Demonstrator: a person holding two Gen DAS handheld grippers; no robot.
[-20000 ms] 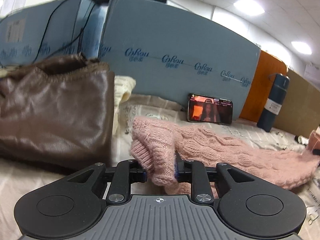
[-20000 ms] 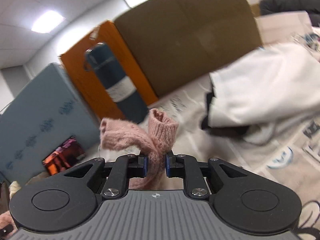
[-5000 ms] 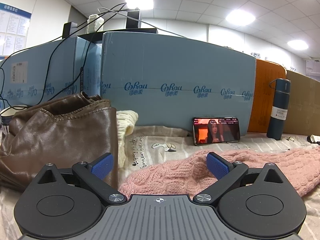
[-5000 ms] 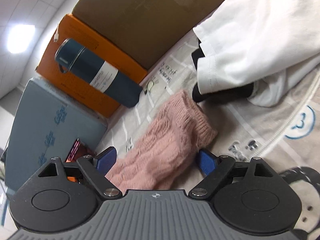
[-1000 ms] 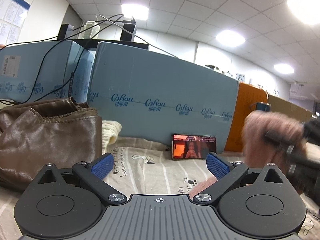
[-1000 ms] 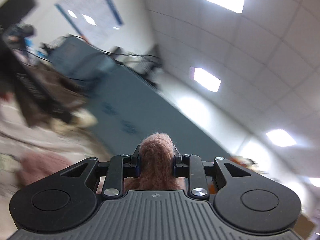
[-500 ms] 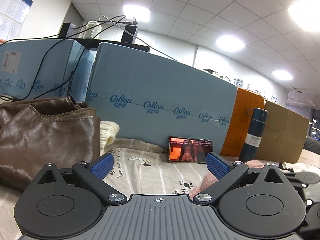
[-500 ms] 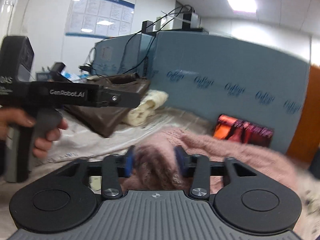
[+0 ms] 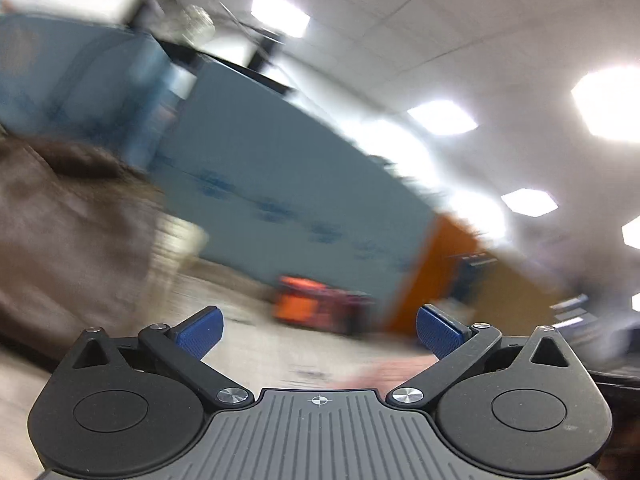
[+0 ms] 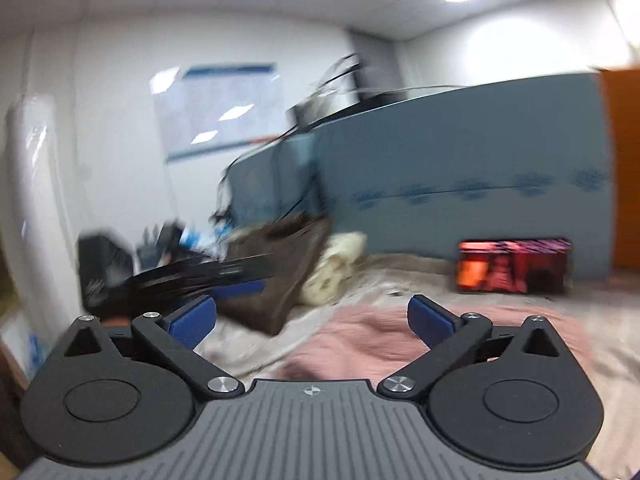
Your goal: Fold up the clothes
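Between the blue pads of the right gripper (image 10: 312,324) there is only air: its jaws have just been opening and now stand wide, with nothing pressed by either pad. Just beyond and below them the pink knitted garment (image 10: 360,344) lies in a soft heap on the pale printed bedsheet (image 10: 400,276), free of the gripper. To the left of it, in the right wrist view, a blurred black streak with a blue pad is the left gripper (image 10: 224,280), seen from the side in front of a brown leather bag (image 10: 280,276); a cream knitted item (image 10: 340,264) is tucked against the bag's right side. Farther back a phone with a lit screen (image 10: 512,266) leans against a blue-grey foam board (image 10: 460,168), and a poster hangs on the white wall at the left. In the left wrist view the left gripper's own jaws are also spread wide and hold nothing, its blue pads (image 9: 200,330) well apart over the sheet. That view is heavily blurred and tilted; a smear of pink, the garment, shows low between the fingers, the brown bag fills the left side, the glowing phone sits ahead by the foam board, and an orange panel (image 9: 436,264) stands to the right.
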